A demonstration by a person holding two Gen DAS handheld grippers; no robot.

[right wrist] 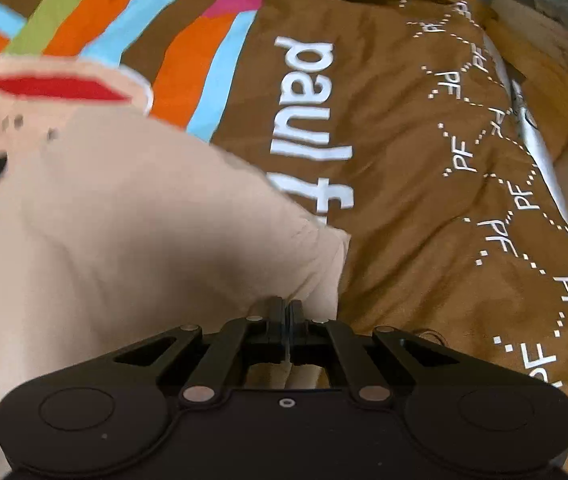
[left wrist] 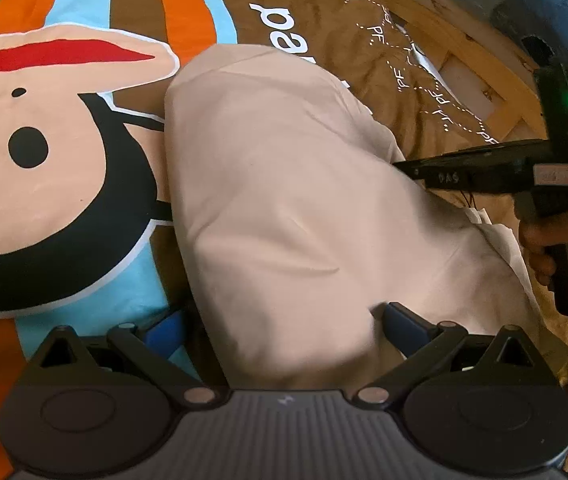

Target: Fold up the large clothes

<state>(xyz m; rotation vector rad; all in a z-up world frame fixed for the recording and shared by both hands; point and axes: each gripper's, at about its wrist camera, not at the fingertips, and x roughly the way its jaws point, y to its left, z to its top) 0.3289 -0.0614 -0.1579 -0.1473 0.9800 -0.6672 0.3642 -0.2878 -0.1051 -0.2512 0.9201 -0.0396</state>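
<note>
Left wrist view: the left gripper (left wrist: 279,326) has its 2 blue-tipped fingers (left wrist: 402,322) spread wide around a bulge of the beige garment (left wrist: 284,200), which lies on a brown, striped bedspread (left wrist: 316,24). Right wrist view: the right gripper (right wrist: 287,312) has its fingers pressed together, pinching the garment's edge beside the white lettering (right wrist: 312,92).
</note>
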